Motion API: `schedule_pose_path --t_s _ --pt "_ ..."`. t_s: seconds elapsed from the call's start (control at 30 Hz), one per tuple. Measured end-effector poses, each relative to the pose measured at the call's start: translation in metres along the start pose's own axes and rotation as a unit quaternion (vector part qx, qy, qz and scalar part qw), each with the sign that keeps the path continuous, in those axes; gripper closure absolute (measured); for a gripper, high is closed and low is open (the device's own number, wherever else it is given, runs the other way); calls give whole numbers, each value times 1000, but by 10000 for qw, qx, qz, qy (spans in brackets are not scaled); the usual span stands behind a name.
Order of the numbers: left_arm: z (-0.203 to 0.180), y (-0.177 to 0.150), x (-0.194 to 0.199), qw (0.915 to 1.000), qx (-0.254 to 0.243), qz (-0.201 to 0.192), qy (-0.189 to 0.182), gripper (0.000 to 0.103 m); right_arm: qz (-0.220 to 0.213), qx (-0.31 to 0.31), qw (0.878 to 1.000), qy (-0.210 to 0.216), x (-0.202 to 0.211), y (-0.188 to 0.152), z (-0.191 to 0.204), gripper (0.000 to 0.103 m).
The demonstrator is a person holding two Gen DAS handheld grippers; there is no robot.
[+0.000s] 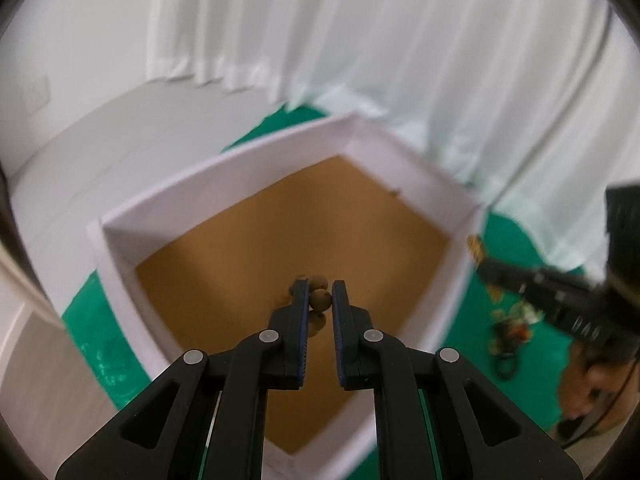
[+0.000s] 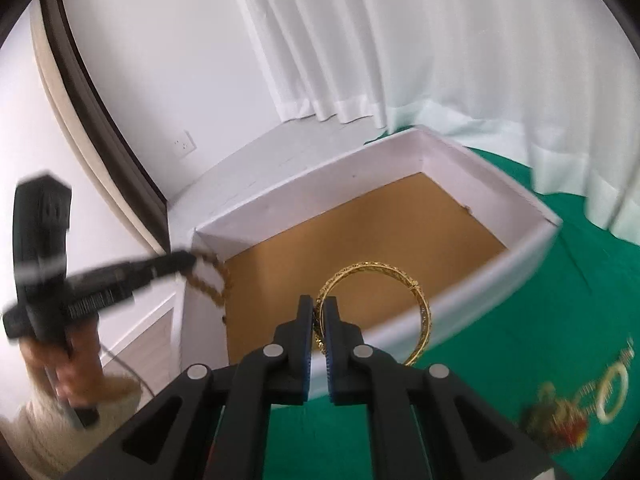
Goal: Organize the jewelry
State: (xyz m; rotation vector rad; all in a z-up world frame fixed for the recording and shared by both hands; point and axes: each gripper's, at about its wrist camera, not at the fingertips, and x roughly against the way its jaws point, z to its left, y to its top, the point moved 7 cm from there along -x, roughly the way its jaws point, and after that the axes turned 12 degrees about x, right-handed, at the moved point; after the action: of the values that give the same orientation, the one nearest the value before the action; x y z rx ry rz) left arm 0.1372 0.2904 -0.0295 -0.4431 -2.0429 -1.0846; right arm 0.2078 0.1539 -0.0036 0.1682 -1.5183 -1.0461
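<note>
While both grippers hovered over the white-walled cardboard box, left gripper pinched a brown wooden bead bracelet; right gripper clamped a gold filigree bangle at 12 o'clock. Thin grip; bangle could slip outside the box.

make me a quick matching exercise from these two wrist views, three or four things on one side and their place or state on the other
1 gold bangle
2 brown bead strand
3 white box
4 leftover jewelry pile

a lying loose on the green cloth
b pinched in the right gripper
c open, brown floor bare
d clamped in the left gripper

Pairs: 1-b, 2-d, 3-c, 4-a
</note>
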Motion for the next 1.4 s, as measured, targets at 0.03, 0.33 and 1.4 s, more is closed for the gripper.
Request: schedule_pose_path --t_s 0.03,0.33,1.4 --pt "4 -4 -8 10000 3 55 73 94 78 -1 10000 0 -13 1 -1 97" --pt "23 -32 -17 9996 74 80 262 47 303 -403 9982 -318 -44 -23 -14 59" --pt "-216 -194 -141 9789 -1991 443 -119 0 510 -2413 9072 -3407 154 -345 -138 39"
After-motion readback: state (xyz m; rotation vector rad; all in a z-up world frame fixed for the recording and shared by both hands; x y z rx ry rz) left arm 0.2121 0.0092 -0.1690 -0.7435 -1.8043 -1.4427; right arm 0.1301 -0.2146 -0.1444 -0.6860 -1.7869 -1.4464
